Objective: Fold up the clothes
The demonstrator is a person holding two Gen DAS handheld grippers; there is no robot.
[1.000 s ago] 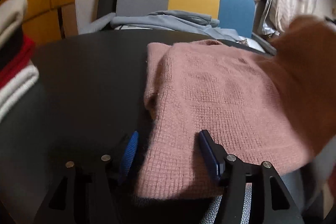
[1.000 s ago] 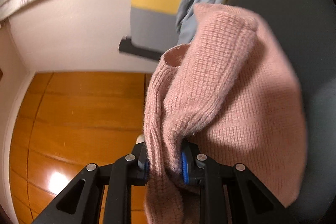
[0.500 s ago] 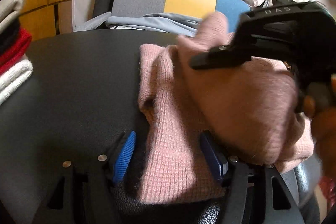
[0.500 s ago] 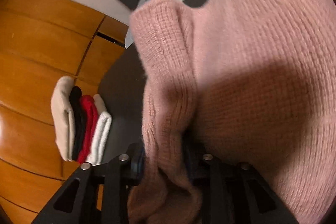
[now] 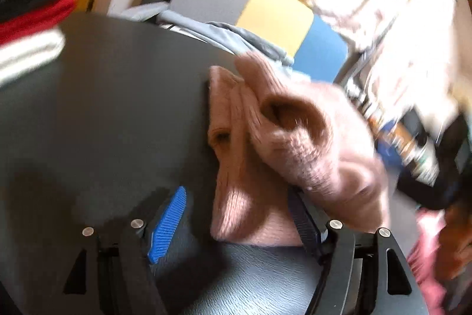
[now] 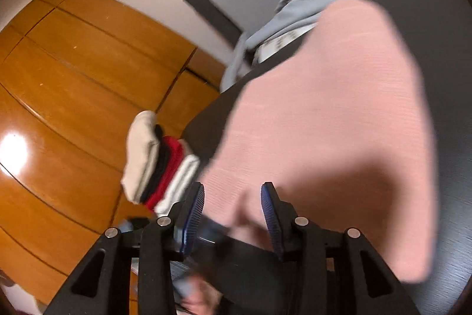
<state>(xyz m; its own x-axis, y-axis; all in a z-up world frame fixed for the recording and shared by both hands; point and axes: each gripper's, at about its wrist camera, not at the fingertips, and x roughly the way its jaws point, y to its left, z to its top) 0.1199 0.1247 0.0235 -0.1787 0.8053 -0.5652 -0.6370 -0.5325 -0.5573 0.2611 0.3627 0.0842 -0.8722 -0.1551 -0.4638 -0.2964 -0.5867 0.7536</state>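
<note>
Starting at the far left, I see the stack of folded clothes [image 5: 32, 16] sitting at the table's edge, white, black and red layers, parked out of the way so the dark table [image 5: 118, 108] stays free for working. Moving right, my left gripper [image 5: 236, 222] has its jaws spread wide apart, holding nothing; the pink sweater [image 5: 283, 143] lies partly between the blue pads, one pad on bare tabletop and the other tucked under a draped fold, which I judge pins nothing. The sweater sits bunched on the right half of the table, one part doubled over the body with an open cuff or neck hole facing me. Beyond it a grey garment [image 5: 236, 34] hangs over the colour-block chair [image 5: 265, 8], presumably waiting its turn. From the right wrist view, my right gripper [image 6: 233, 214] is also open, pads apart with the sweater spread flat just beyond them, untouched as far as I can tell through the blur. I read this as a fold just laid down, both tools free to square it up.
</note>
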